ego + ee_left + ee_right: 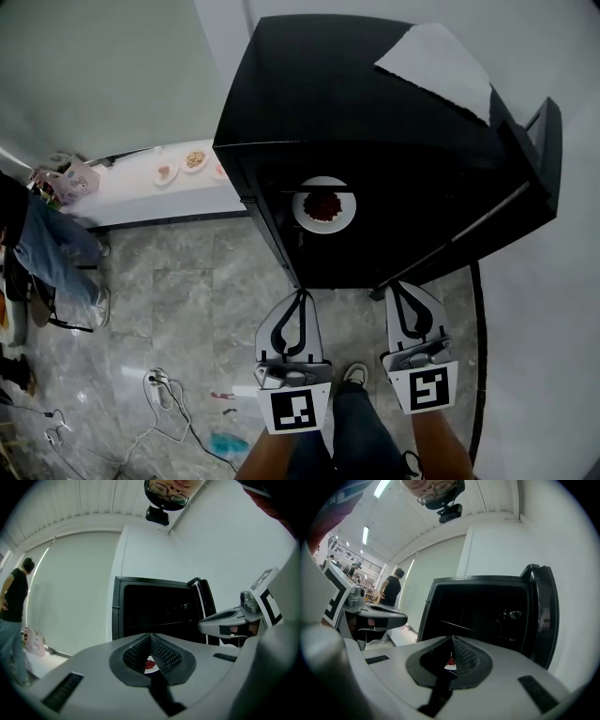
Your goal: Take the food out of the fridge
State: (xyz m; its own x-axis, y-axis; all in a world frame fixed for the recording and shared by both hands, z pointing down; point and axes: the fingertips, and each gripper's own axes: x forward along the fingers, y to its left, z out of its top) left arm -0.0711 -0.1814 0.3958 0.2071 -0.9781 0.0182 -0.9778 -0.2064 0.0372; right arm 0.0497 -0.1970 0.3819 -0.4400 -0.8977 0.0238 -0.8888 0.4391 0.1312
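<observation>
Both the left gripper (302,293) and right gripper (395,285) hold jaws closed, empty (plate (323,207) ahead in the fridge (375,112)); unopened, they could shove it deeper.

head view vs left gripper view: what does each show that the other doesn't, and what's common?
Head view only: the white sheet on top of the fridge, small plates on the white counter, and cables on the floor.

Left gripper view only: the ceiling and the head camera overhead.

Both: the open black fridge, the plate of red food inside it, the right gripper, and a bystander in jeans at far left.
</observation>
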